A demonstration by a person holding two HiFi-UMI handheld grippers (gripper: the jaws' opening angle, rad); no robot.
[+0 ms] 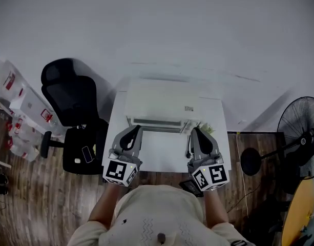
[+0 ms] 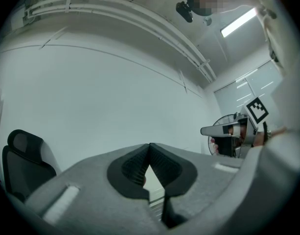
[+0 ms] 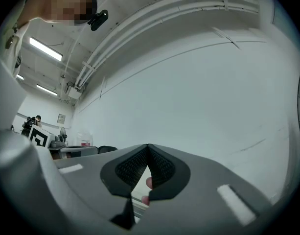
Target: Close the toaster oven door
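Toaster oven (image 1: 162, 105) ahead; L gripper (image 1: 137, 129), R gripper (image 1: 194, 131) approx level, fingers closed, empty.

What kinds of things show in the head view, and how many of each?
White box-shaped toaster oven: 1
White rectangular table: 1
Black office chair: 1
Black pedestal fan: 1
Grey two-jaw grippers with marker cubes: 2 (left gripper, right gripper)
Total: 6

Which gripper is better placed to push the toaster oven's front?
Left, marginally: the left gripper, shut and empty, sits over the front edge of the toaster oven; the right gripper, also shut, sits at its right corner.
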